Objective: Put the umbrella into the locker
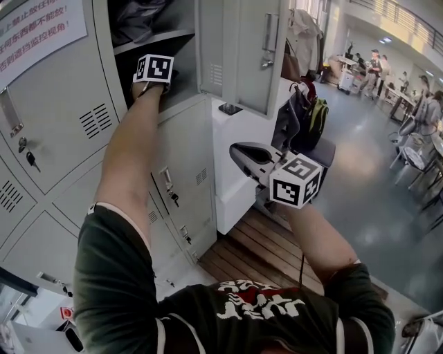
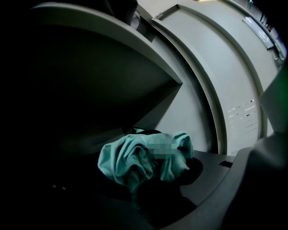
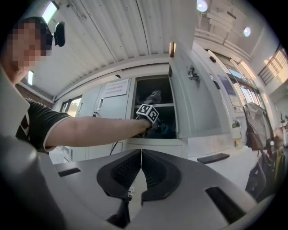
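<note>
Locker door [image 1: 242, 52] wide open; shelf [image 1: 152, 40] overhead; umbrella [image 2: 135, 159] crowds compartment [image 1: 183, 72]

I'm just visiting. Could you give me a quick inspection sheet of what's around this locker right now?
Surface: open locker compartment, dark inside; wooden floor boards below.
Job's things: teal umbrella inside the compartment.
Clutter: dark clothing on the upper shelf; backpack right of the lockers.
Grippers: left gripper inside the compartment, closed on the umbrella; right gripper shut, empty, held outside.
Cables: thin dark cord hanging by the right forearm.
Surroundings: grey lockers, open door, people at far tables.
</note>
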The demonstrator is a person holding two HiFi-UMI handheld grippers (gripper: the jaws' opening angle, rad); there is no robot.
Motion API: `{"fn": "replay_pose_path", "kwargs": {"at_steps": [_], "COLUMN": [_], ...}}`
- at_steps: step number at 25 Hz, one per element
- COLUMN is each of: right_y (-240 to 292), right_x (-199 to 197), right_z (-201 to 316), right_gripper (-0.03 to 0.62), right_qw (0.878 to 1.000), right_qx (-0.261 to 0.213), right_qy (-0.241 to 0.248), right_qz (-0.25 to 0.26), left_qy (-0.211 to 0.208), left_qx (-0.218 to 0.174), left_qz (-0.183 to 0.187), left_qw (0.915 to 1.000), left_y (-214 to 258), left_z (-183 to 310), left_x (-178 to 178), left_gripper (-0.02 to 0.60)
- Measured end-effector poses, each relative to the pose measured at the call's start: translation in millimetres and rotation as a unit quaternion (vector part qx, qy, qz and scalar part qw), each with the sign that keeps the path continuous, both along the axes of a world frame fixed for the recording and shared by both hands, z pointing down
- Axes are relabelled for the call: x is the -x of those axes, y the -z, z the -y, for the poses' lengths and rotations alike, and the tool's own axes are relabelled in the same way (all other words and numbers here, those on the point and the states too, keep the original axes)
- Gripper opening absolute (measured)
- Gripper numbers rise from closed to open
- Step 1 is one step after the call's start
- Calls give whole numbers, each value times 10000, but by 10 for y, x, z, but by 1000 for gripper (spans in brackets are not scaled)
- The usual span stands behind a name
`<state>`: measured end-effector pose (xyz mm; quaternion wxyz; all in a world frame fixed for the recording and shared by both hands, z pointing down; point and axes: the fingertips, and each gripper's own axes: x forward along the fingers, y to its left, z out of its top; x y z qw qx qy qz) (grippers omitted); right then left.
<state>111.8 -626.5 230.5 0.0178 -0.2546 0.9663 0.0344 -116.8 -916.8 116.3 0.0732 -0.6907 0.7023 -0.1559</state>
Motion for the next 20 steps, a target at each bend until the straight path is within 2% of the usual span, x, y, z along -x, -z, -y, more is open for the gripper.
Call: {"fn": "replay_pose_path", "kwargs": {"at_steps": [5,9,15,20], "right_y": [397,534,670,736], "right_x": [356,547,722,831], "right_z": [253,511,721,921], "right_gripper": [35,35,34,35], "right_qw": [10000,10000,9997,9990], "right_qx": [-38,43,-53,-123], "right_qy": [86,1,-69,-193], "right_qz": [26,-51,-229,-380], "left_qy": [-19,30,148,254], "left_qx": [183,346,763,1114], "left_qz": [-123,-9,321,788], "left_qw": [9998,9994,9965,9903], "left_y": [-75,-138,-275,-399], "left_z": [14,80,206,313], "left_x": [98,116,174,225], "left_gripper": [249,249,259,273]}}
